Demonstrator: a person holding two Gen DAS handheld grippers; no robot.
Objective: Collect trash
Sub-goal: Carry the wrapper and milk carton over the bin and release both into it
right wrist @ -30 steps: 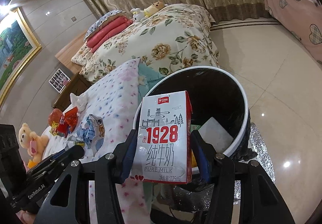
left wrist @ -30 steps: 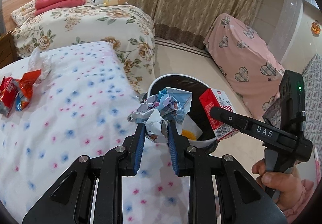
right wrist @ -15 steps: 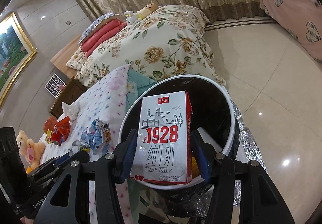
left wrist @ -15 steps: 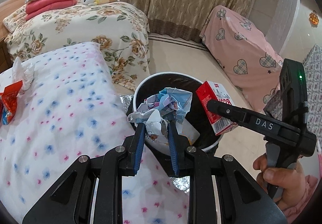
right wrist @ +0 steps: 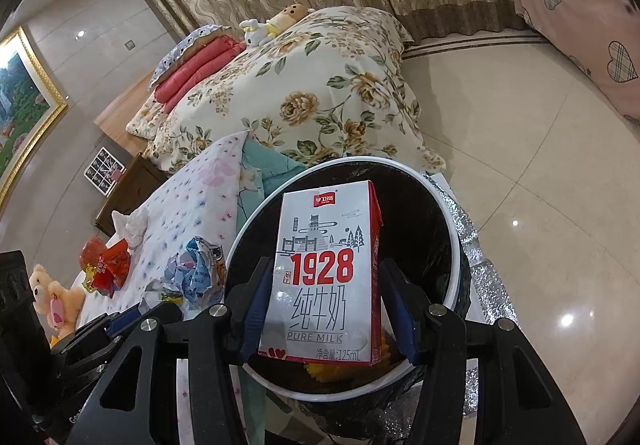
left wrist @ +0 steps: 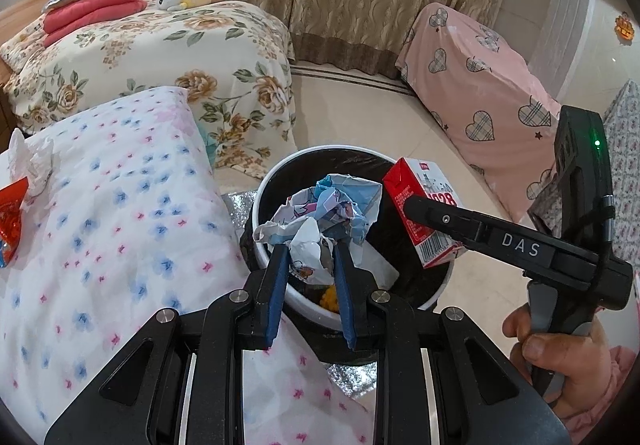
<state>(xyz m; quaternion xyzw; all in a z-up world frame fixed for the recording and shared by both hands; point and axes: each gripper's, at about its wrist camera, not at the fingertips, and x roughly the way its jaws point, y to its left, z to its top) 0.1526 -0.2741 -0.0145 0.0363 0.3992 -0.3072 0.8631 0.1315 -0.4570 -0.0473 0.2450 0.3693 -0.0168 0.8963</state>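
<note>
My left gripper [left wrist: 309, 253] is shut on a crumpled blue and white paper wrapper [left wrist: 320, 213] and holds it over the near rim of a round trash bin with a white rim and black liner [left wrist: 344, 149]. My right gripper [right wrist: 324, 277] is shut on a red and white "1928" milk carton [right wrist: 324, 277] and holds it above the bin [right wrist: 450, 245]. The carton also shows in the left wrist view [left wrist: 424, 213], at the bin's right side. The wrapper shows in the right wrist view [right wrist: 196, 273]. Some trash lies in the bin's bottom.
A white bed cover with blue and pink flowers [left wrist: 100, 205] lies left of the bin, with red snack wrappers [right wrist: 106, 265] and a crumpled tissue [right wrist: 130, 223] on it. A floral bed [left wrist: 160, 45] stands behind. A pink heart-print cover [left wrist: 480, 85] is at the right. The floor is tiled.
Both grippers have moved forward over the bin with their loads. The bin now sits closer and more centred under the wrapper and the carton.
</note>
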